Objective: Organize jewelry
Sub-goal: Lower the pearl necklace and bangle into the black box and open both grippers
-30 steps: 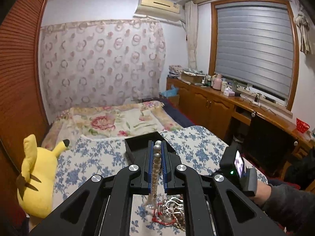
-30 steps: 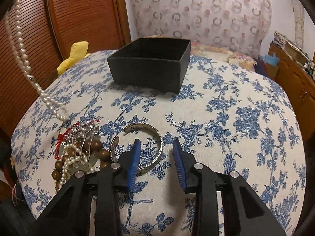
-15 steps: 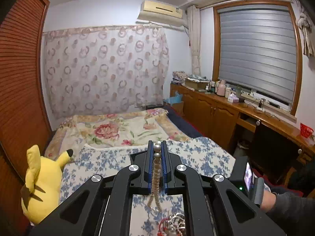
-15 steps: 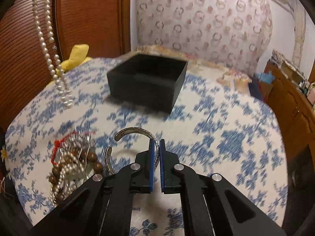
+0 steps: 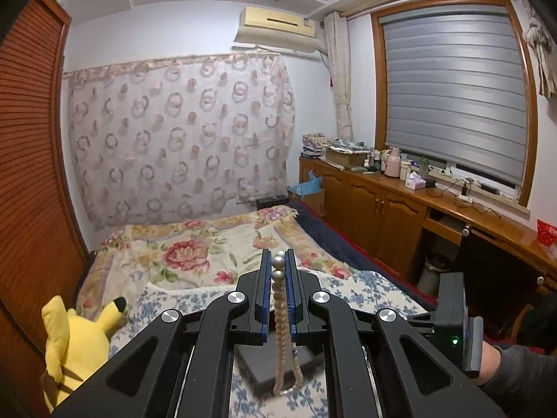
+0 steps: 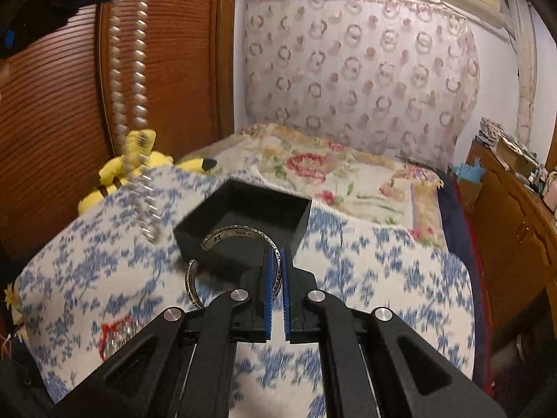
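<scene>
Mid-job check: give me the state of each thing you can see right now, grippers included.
Left gripper: shut on the pearl necklace.
Pearl necklace: hanging free, clear of the bed.
Right gripper: shut on the silver bangle.
Silver bangle: lifted, in front of the box.
Black box: open, looks empty, on the floral bedspread.
Jewelry pile: on the bedspread, blurred.

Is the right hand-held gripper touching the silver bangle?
Touching. The right wrist view shows the right hand-held gripper shut on the silver bangle, its band pinched between the blue pads.
</scene>
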Demonstrator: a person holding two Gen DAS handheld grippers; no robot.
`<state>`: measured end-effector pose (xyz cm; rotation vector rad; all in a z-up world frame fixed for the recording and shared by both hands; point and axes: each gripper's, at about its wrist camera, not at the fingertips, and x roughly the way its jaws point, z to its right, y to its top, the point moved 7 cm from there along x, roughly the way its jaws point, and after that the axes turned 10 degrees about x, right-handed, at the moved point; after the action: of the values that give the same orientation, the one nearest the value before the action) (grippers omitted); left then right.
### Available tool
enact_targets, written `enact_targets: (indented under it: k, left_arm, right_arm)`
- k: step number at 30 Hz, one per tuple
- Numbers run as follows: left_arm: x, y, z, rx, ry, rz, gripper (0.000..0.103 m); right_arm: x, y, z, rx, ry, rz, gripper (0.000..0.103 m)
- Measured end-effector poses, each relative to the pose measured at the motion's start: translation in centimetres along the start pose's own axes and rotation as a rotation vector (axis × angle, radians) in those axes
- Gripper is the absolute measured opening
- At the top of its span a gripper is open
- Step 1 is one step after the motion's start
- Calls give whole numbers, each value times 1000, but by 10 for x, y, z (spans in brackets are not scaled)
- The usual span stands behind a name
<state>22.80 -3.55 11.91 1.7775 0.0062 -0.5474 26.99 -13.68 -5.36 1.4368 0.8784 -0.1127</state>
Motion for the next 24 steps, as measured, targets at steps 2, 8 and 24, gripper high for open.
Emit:
enact_targets:
  k: [2, 8, 24]
  left_arm:
    - [15, 2, -2, 3, -1, -11, 7]
    - [66, -15, -11, -13, -19, -76, 7]
    - [137, -118, -27, -97, -69, -280, 7]
  right_arm:
    - [6, 11, 1, -4, 8, 8, 6]
    - [36, 29, 6, -20, 13, 10, 6]
    - [119, 8, -12, -130, -1, -117, 6]
